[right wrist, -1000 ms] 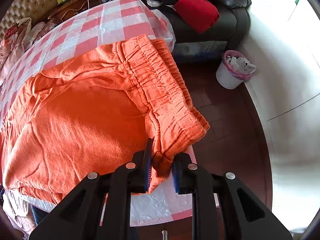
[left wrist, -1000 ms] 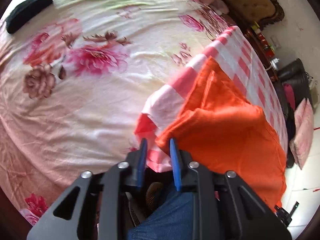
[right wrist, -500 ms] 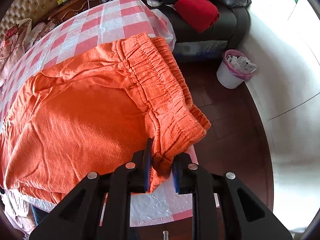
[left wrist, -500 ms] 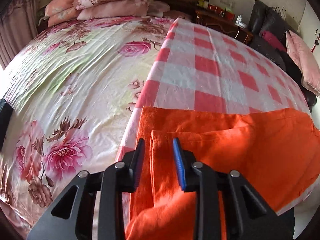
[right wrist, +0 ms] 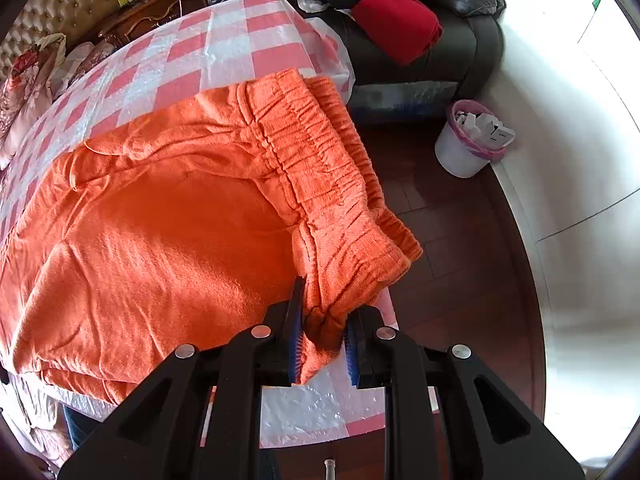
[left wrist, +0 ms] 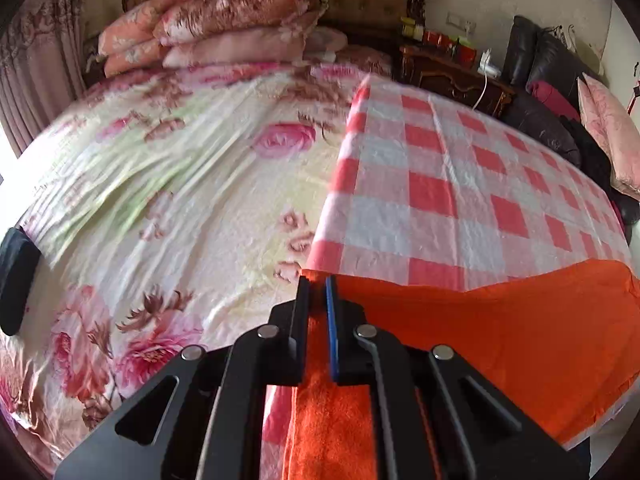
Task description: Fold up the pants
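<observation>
Gripping the orange pants [right wrist: 168,240] at both ends, you have the left gripper [left wrist: 318,300] clamped on a leg hem and the right gripper [right wrist: 320,344] clamped on the waistband [right wrist: 320,168], near the checkered cloth's [left wrist: 440,184] front edge. Next, carry hem toward waistband, keeping tension.

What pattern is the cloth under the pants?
Red-and-white check, clearest in the left wrist view: cloth under the orange pants.
</observation>
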{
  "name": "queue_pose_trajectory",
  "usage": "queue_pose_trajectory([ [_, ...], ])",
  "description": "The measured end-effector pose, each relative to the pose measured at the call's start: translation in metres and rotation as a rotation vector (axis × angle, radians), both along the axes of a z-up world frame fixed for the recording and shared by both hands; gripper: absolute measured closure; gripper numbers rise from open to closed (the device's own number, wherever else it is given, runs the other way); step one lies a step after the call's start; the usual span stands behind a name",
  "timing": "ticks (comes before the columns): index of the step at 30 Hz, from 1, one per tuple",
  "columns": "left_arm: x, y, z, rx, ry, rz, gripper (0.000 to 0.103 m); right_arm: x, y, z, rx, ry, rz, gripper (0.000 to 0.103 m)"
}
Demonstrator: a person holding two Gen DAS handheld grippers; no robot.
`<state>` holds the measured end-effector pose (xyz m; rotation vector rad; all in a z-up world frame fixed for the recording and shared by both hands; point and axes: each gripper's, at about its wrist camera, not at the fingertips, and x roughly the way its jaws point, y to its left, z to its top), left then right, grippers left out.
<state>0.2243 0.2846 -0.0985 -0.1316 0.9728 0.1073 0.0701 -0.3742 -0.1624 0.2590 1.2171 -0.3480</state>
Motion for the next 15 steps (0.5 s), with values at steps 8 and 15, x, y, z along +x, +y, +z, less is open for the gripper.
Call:
queue_pose_trajectory([
  [8, -0.014, 0.016, -0.015, -0.043, -0.028, 0.120, 0.054, -0.004, 0.002, -0.001, 0.007, 0.007, 0.019, 0.084],
  [15, -0.148, 0.061, -0.008, -0.364, -0.128, 0.403, 0.059, -0.002, 0.007, -0.004, -0.009, 0.022, 0.034, 0.081],
])
